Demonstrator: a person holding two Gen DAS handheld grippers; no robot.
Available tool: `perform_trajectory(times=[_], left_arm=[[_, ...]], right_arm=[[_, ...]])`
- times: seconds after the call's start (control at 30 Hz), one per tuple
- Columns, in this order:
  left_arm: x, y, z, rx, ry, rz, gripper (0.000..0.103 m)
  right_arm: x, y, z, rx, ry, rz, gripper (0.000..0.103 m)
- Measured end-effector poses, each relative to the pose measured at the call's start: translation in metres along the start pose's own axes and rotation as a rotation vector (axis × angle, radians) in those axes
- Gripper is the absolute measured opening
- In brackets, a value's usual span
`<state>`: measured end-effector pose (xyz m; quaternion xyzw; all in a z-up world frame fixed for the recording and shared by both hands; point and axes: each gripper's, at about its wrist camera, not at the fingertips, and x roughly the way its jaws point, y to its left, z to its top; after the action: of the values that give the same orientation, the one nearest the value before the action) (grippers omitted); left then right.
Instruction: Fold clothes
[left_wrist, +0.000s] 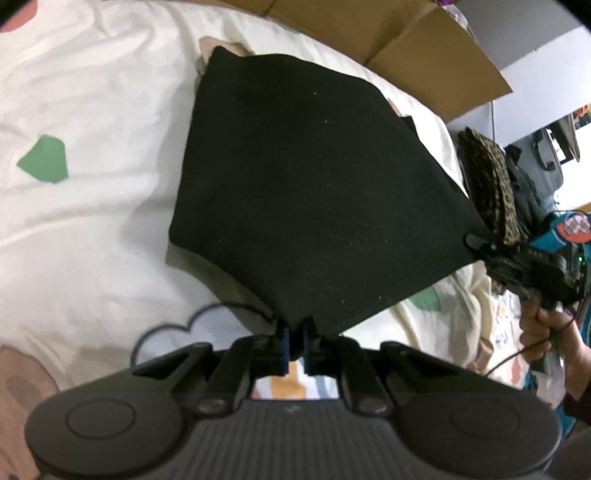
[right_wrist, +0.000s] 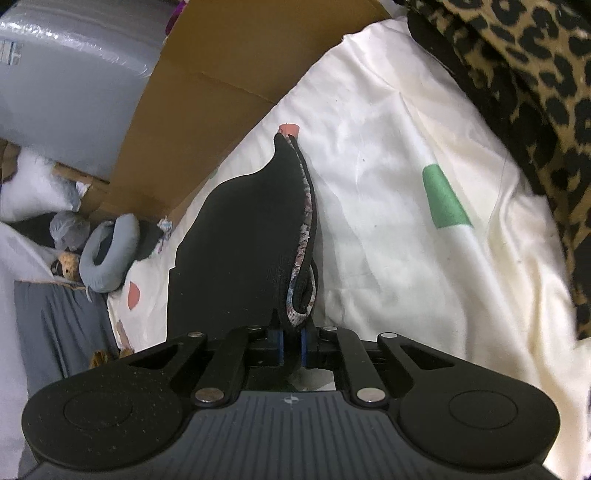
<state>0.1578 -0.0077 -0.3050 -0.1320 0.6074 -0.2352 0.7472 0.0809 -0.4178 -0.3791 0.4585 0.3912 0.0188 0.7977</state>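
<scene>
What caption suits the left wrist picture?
Two grippers, left gripper and right gripper, pinch black garment over a cream bedsheet.

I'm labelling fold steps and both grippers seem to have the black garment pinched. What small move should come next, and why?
Probably carry both held corners together across and lay them on the far edge. The left gripper and right gripper are each shut on a corner of the black garment, which is stretched between them and lifted off the white bedsheet.
</scene>
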Motion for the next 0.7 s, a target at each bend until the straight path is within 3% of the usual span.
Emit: perform_trajectory(times=[0.3, 0.7], left_arm=[[0.023, -0.012, -0.003, -0.042, 0.129, -0.057, 0.006], [0.043, -0.044, -0.019, -0.048, 0.198, -0.018, 0.006]], right_arm=[[-0.015, 0.002, 0.018, -0.056, -0.003, -0.060, 0.006], [-0.023, 0.008, 0.039, -0.120, -0.040, -0.100, 0.006]])
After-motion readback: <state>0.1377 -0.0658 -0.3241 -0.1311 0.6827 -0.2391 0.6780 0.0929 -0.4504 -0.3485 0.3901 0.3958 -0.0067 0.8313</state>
